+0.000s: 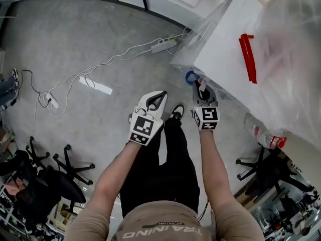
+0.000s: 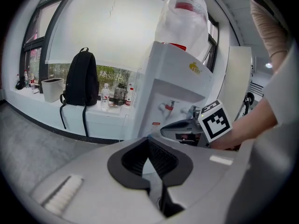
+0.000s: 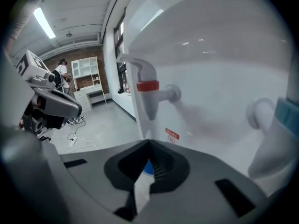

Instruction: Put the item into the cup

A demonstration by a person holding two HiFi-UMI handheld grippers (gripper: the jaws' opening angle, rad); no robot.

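I stand at a white water dispenser (image 1: 225,59) with both grippers held out side by side. My right gripper (image 1: 197,86) points at its front, just below the red tap (image 3: 148,85); the blue tap (image 3: 286,115) is further right. Its jaws meet at the tips (image 3: 149,143). Through their loop show a white sliver and a blue round thing (image 3: 148,168), which from above is a blue-rimmed ring, seemingly the cup (image 1: 190,77). Whether anything thin is pinched is unclear. My left gripper (image 1: 163,92) hangs left of it over the floor, shut and empty (image 2: 149,141).
A power strip (image 1: 163,45) and white cables lie on the grey floor. Office chairs (image 1: 45,177) stand at the lower left. A plastic bottle (image 1: 266,137) lies right of the dispenser. A black backpack (image 2: 80,80) and bottles rest on a far window counter.
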